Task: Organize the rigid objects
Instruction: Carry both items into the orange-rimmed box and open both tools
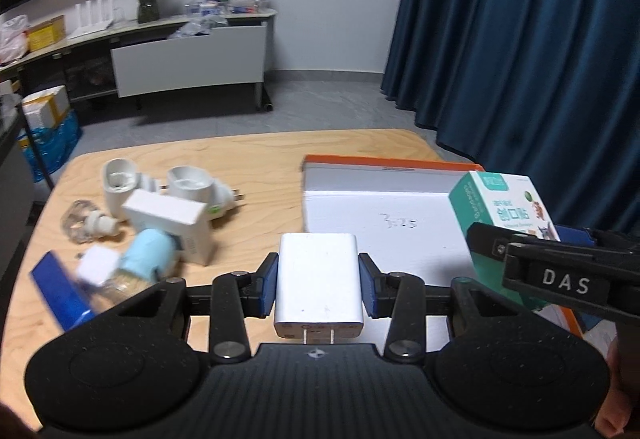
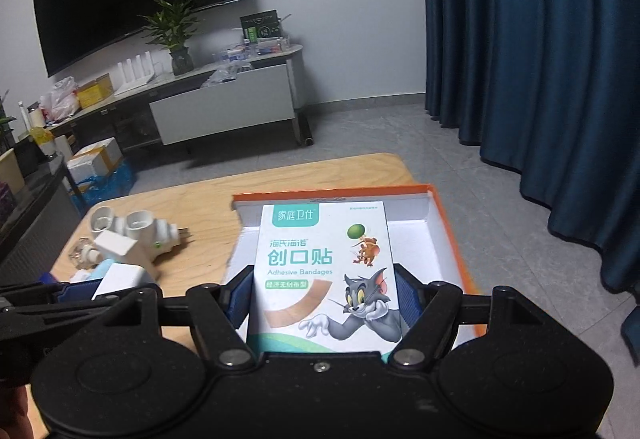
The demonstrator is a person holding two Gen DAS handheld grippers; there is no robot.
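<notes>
from the left wrist view, the left gripper [image 1: 318,285] is pinching a white charger [image 1: 318,279] between its blue pads, prongs facing back toward the camera, and holding it above the near edge of the wooden table [image 1: 248,159]. just to the right the orange-rimmed box [image 1: 372,159] is lying open, and its white floor is looking bare as far as this view shows. on the left side of the table a heap is still waiting: white plug adapters [image 1: 188,187], a small white carton [image 1: 172,219], a pale blue bottle [image 1: 150,253], a clear knob-like piece [image 1: 84,221] and a blurred blue item [image 1: 60,289].

from the right wrist view, the right gripper [image 2: 324,299] is clamping a bandage box [image 2: 324,271] by its sides and holding it over the open orange-rimmed box, not yet set down.

i'm judging the sorting as barely begun: two items are being carried toward the box, nothing is visibly lying inside, and the whole heap is remaining.
</notes>
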